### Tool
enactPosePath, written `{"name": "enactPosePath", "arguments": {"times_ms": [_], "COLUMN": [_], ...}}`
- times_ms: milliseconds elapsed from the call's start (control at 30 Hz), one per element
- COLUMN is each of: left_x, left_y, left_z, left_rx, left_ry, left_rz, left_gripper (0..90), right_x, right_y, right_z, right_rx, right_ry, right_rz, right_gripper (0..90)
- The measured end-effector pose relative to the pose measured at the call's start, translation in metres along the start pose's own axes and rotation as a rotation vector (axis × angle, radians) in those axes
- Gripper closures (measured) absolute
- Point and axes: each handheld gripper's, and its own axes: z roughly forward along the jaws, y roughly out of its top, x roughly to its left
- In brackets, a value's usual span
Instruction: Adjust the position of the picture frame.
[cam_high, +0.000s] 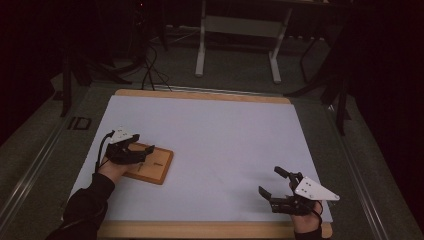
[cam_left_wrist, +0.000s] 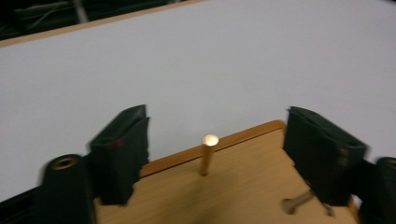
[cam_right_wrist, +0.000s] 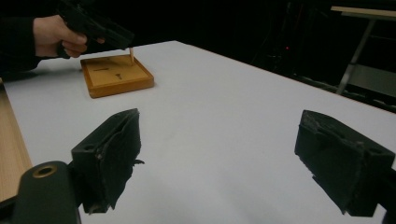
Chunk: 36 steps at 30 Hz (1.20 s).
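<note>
With the left gripper (cam_left_wrist: 212, 154) spread wide either side of the upright wooden peg (cam_left_wrist: 208, 154), an off-centre closing could snap it.

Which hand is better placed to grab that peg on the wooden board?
Left. The left gripper already has its open jaws on either side of the upright peg on the board, not touching it. The right gripper sits far across the table, open.

"ID" stands in white on the dark floor strip (cam_high: 79, 123) left of the table (the board's small dark marks are unreadable).
</note>
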Motion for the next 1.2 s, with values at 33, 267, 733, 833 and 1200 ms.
{"name": "enactPosePath", "arguments": {"times_ms": [33,267,733,833,1200], "left_x": [0.001,0.003,0.002,0.002,0.0], "left_y": [-0.001,-0.007,-0.011,-0.01,-0.009], "left_z": [0.002,0.009,0.016,0.017,0.019], "left_rx": [0.012,0.068,0.116,0.127,0.15], "left_ry": [0.004,-0.006,-0.029,-0.017,0.009], "left_rz": [-0.011,-0.011,0.019,0.016,0.038], "left_gripper": [35.1,53.4,76.3,79.4,85.2], "right_x": [0.0,0.0,0.0,-0.001,-0.001], "right_y": [0.0,0.0,-0.001,-0.001,-0.001], "right_z": [0.0,0.0,0.001,0.001,0.001], "right_rx": [0.001,0.001,0.008,0.008,0.009], "right_ry": [0.002,0.008,0.013,0.013,0.017], "right_rz": [0.003,0.008,0.008,0.01,0.013], "right_gripper": [14.1,14.0,14.1,14.1,14.1]}}
